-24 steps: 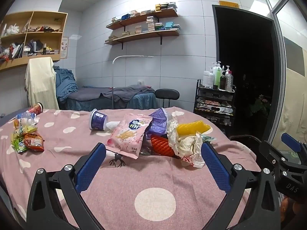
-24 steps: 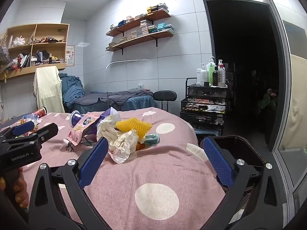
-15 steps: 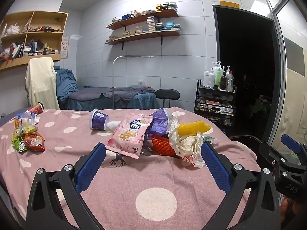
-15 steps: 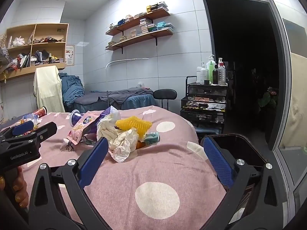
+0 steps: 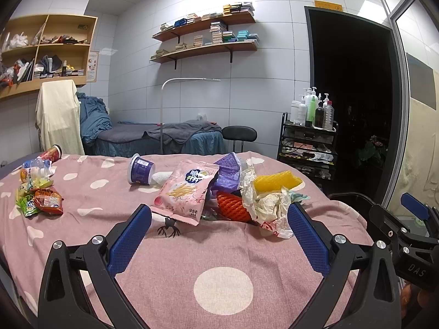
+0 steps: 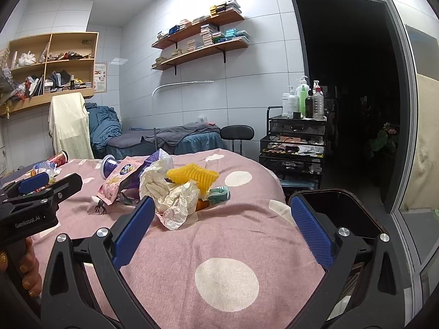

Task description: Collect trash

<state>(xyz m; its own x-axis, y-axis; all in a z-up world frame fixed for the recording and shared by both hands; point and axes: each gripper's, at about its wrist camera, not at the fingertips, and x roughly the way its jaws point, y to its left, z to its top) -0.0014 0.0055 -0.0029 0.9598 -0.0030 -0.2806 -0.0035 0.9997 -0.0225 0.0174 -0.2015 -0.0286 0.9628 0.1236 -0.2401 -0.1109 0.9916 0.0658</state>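
Note:
Trash lies in a heap on the pink dotted bedcover: a pink snack bag, a purple wrapper, crumpled white paper, yellow foam netting, orange netting and a purple cup on its side. My left gripper is open and empty, just short of the heap. My right gripper is open and empty; the crumpled paper and yellow netting lie just beyond its left finger.
More wrappers, a bottle and a red cup lie at the bed's left. A black bin stands at the bed's right edge. A black trolley with bottles, a stool and a second bed stand behind.
Both grippers have edged slightly forward toward the heap. Nothing was taken hold of or moved.

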